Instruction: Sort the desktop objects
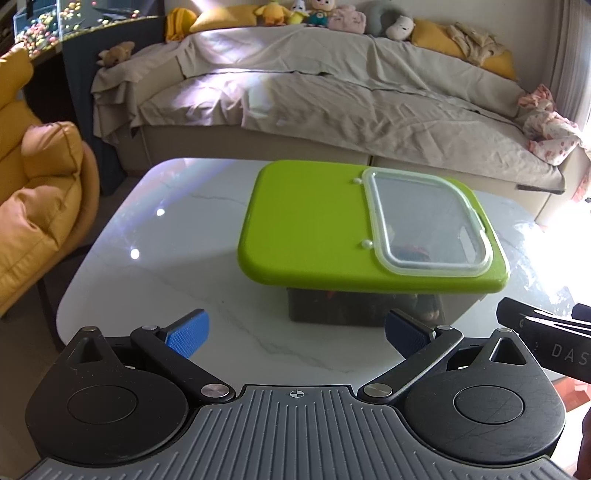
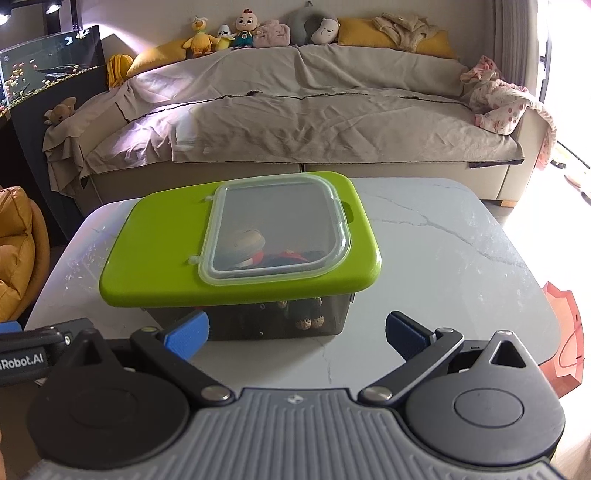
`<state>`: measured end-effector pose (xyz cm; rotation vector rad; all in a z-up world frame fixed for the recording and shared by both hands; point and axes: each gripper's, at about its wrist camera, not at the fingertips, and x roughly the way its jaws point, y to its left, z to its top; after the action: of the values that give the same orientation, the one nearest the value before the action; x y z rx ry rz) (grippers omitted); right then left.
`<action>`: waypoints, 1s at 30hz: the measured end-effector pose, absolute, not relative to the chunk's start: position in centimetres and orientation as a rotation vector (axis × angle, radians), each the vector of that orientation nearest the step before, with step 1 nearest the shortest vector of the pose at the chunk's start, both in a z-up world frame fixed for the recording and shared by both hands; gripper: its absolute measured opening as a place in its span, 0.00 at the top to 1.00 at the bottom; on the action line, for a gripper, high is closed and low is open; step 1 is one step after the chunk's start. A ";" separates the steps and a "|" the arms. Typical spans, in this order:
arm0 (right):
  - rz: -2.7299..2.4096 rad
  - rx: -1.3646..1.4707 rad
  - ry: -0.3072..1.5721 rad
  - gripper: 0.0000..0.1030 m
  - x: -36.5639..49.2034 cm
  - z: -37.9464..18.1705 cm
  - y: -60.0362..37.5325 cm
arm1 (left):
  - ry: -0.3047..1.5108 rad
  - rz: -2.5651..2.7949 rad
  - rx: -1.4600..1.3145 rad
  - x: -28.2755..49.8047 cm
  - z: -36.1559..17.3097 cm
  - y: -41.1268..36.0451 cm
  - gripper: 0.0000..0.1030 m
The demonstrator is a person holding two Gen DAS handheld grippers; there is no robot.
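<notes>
I see a white marble-patterned counter with rounded corners, glossy, with bright glare along the side to the right of the box. On it sits a dark translucent plastic storage box under a lime-green lid with a clear hinged window. Through the window and the walls I make out small toys, too dim to name. My left hand-held gripper hovers just in front of the box, blue pads spread wide, holding nothing. My right hand-held gripper sits likewise in front of the box, spread wide and holding nothing. Behind the box runs a long sofa under a beige cover, with plush toys lined along its back. Left of the box stand a mustard-yellow armchair and a fish tank.
</notes>
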<state>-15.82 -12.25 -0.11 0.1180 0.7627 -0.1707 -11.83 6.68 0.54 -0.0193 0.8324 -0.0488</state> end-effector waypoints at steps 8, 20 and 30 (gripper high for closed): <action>-0.145 0.084 0.752 0.00 -15.2 0.6 -11.2 | 0.834 -0.050 0.001 -11.4 0.6 6.7 0.00; -0.154 0.095 0.814 0.00 -14.4 -1.0 -11.2 | 0.905 -0.057 -0.002 -10.4 -1.1 6.8 0.00; -0.158 0.093 0.828 0.00 -14.2 -1.6 -11.1 | 0.913 -0.060 -0.002 -10.5 -1.3 7.0 0.00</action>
<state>-14.22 -11.12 -1.58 0.0925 0.8279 -0.1584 -10.53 7.02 -1.35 -0.0020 0.9131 -0.0600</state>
